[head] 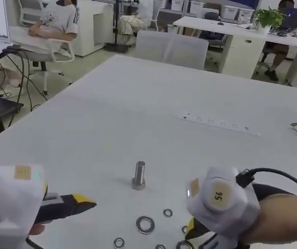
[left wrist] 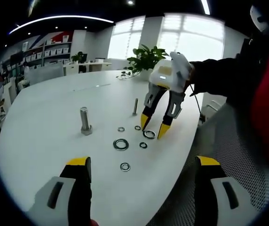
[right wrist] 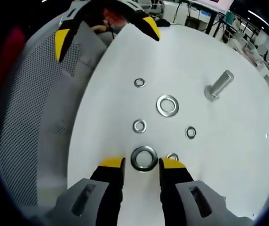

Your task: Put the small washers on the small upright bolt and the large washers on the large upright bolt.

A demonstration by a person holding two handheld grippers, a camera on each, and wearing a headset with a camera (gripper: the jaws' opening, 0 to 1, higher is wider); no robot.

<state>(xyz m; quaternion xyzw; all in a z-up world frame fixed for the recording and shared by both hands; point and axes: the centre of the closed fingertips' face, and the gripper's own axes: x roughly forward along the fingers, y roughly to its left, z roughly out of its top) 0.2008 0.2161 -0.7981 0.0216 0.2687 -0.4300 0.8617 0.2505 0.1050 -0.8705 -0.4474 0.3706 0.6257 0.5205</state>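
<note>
Spreading through an open office, a white matte bench (head: 112, 119) is seen, w/ a white power strip (head: 218, 123) laid on it, a grey chair (head: 172, 49) at the far edge and a leafy plant (left wrist: 146, 56) near one edge. The large bolt (head: 139, 175), dull grey steel, hex head down, is stood upright approx. mid-bench. The small bolt (left wrist: 135, 106), much thinner, is stood upright further off. Flat shiny rings are scattered beside them: a large washer (head: 145, 224) and small washers (right wrist: 139, 125). The left tongs (left wrist: 143, 165), yellow-tipped, are held wide apart. The right tongs (right wrist: 143, 164) are spread just around another large washer (right wrist: 144, 158), which lies flat on the bench; whether it is touched cannot be told.
</note>
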